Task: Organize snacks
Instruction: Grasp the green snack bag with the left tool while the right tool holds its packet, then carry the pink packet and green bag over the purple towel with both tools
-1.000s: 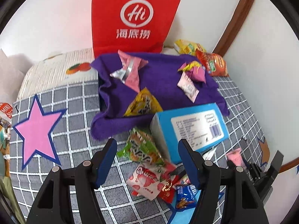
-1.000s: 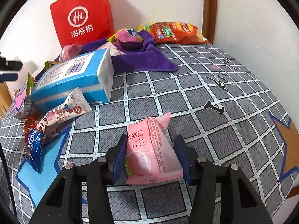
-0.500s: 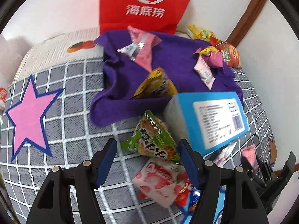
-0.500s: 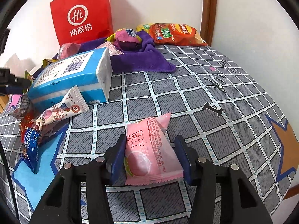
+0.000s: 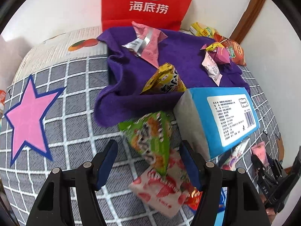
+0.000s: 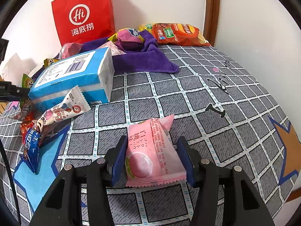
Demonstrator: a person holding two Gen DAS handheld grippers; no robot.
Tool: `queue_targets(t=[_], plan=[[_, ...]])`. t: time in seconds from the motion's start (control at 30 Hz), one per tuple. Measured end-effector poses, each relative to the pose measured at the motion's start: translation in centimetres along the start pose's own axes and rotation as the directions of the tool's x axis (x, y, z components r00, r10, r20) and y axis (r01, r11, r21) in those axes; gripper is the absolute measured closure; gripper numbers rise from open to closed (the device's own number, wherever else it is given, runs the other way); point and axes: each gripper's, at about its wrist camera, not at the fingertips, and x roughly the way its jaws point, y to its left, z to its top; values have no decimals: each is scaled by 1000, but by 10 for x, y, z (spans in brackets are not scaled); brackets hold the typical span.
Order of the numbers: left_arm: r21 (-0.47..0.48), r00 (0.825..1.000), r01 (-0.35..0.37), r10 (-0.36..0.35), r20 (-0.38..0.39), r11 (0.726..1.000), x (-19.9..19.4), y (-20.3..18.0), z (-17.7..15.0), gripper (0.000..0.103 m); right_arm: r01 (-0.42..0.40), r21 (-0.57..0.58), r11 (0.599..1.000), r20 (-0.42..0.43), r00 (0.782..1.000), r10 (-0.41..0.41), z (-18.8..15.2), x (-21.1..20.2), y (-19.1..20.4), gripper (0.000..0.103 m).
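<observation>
White wall behind, wood trim in the corner; surface is a grey checked cloth (image 6: 197, 94) w/ star prints, a pink star (image 5: 28, 116) off to the left of the left hand-held gripper.

Left hand-held gripper (image 5: 148, 162): fingers spread wide, holding nothing. Green pack (image 5: 150, 137) lies between and just ahead of the tips, blurred; can't tell if a finger touches it. White-red pack (image 5: 160, 188) under/behind the green one, between the fingers. Blue box (image 5: 222, 120) just ahead-right of the right finger. Purple towel (image 5: 131, 94) ahead, carrying a yellow pack (image 5: 165, 81), a pink pack (image 5: 150, 45) and a small pink-white sachet (image 5: 212, 67). Red bag (image 5: 148, 1) stands at the wall beyond the towel.

Right hand-held gripper (image 6: 152, 156): fingers either side of a pink peach pack (image 6: 150, 154) that lies on the cloth; left finger at its edge, right finger close by w/ a thin gap showing, so parted, not clamped. Ahead-left: blue box, a star-print sachet (image 6: 65, 109) leaning at its base, a small blue pack (image 6: 32, 145) nearer left. Far ahead, an orange chip bag (image 6: 178, 34) against the trim, a purple pack (image 6: 129, 37) on the towel beside it.
</observation>
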Motion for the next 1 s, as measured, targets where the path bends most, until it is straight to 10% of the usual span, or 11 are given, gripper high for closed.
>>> queue_targets(t=[0.4,1.0], plan=[[-2,1000,8,-8,5,1000,21,1,4,53,-14,-5,1000,-3,1000,14,1,3,1,47],[6,992,31,-31,119,1000,-64,4,-6,55,-35,-16,999,30,999,35,4,-27,-1,54]])
